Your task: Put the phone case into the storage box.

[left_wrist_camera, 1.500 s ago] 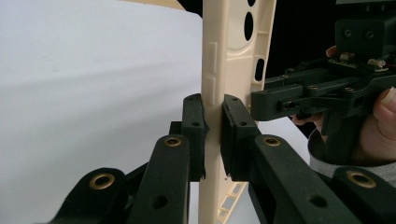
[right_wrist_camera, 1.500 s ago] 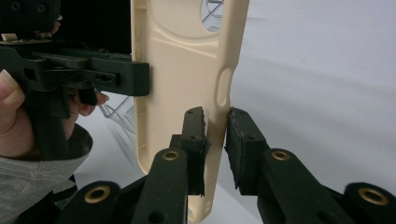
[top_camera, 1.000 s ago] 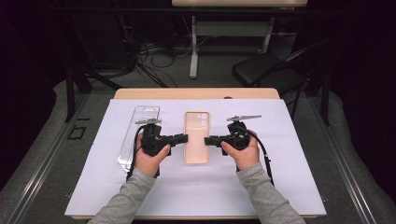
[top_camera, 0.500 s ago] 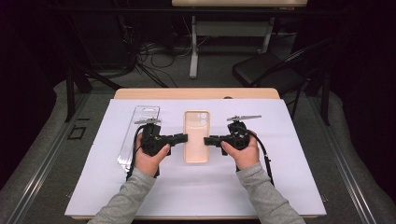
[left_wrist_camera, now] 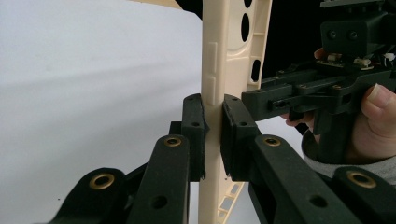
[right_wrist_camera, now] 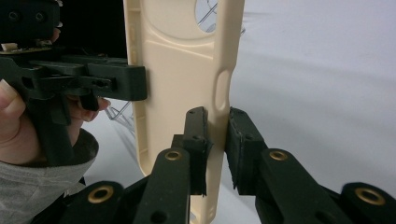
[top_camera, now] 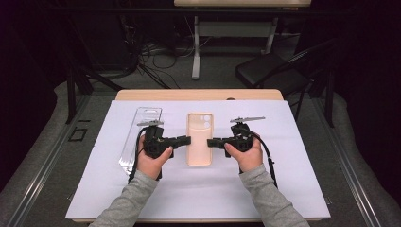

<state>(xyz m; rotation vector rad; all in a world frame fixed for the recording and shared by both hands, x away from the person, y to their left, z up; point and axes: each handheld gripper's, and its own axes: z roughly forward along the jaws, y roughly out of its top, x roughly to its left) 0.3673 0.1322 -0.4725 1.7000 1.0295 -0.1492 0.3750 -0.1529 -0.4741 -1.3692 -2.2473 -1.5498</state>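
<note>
Jaws of left gripper (top_camera: 185, 140) and right gripper (top_camera: 213, 141) still clamping beige phone case (top_camera: 199, 138) edges, nothing moved

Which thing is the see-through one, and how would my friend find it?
Start at the white sheet covering the table and look along its left side. Beyond the left gripper lies the clear phone case, flat on the sheet. Unlike the beige phone case clamped between both grippers in the middle, it is transparent and nobody holds it.

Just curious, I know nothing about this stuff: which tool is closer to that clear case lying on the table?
Left. The left tool sits right beside the clear case; the right tool is beyond the beige case, farther off.
</note>
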